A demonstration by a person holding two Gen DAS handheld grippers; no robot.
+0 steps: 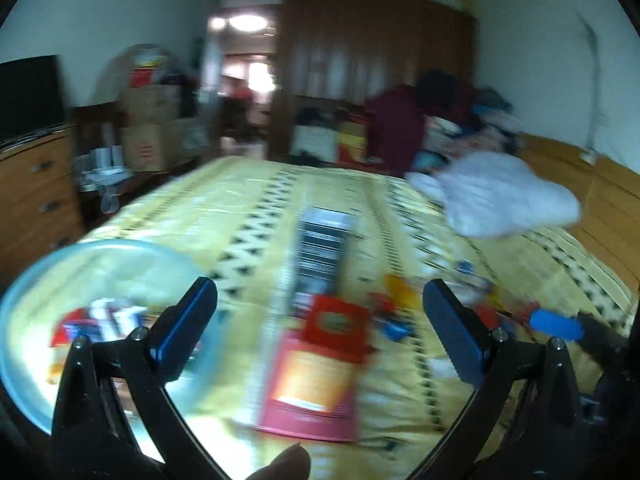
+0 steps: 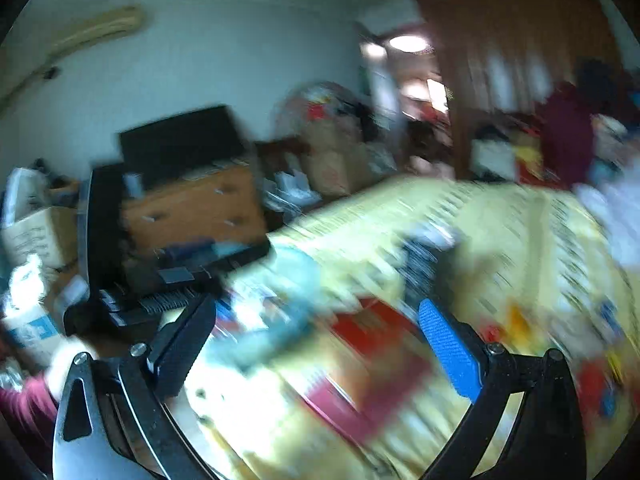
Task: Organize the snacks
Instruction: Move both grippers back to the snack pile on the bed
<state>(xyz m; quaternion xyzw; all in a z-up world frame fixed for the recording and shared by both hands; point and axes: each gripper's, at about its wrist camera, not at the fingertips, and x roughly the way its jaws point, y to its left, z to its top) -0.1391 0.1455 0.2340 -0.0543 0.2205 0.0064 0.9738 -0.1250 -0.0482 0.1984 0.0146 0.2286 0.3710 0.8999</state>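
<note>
Bed [image 1: 248, 200]: fills both views, under a yellow patterned cover; everything for the task lies on it.
Left view only: a wardrobe [image 1: 372, 48], a white bundle of cloth [image 1: 504, 196] at the far right of the bed, and a fingertip [image 1: 284, 464] at the bottom edge.
Right view only: a dresser [image 2: 196, 208] with a dark screen [image 2: 180, 140] on top, and boxes at the left edge; this view is heavily smeared.
Bowl [image 1: 36, 276]: clear, bluish rim, at the near left of the bed; it holds a few wrapped snacks [image 1: 96, 324], red, white and blue, number unclear.
Red box [image 1: 316, 380]: flat on the cover between the left fingers, with a smaller red box [image 1: 336, 324] lying on its far end.
Dark box [image 1: 324, 248]: just beyond the red ones.
Loose snacks [image 1: 396, 304]: small red, yellow and blue packets scattered right of the boxes.
Left gripper [image 1: 320, 320]: spread wide, holding nothing, above the red boxes.
Right gripper [image 2: 316, 336]: spread wide, empty, over the bed; its blue pad [image 1: 556, 322] shows at the right of the left view.
</note>
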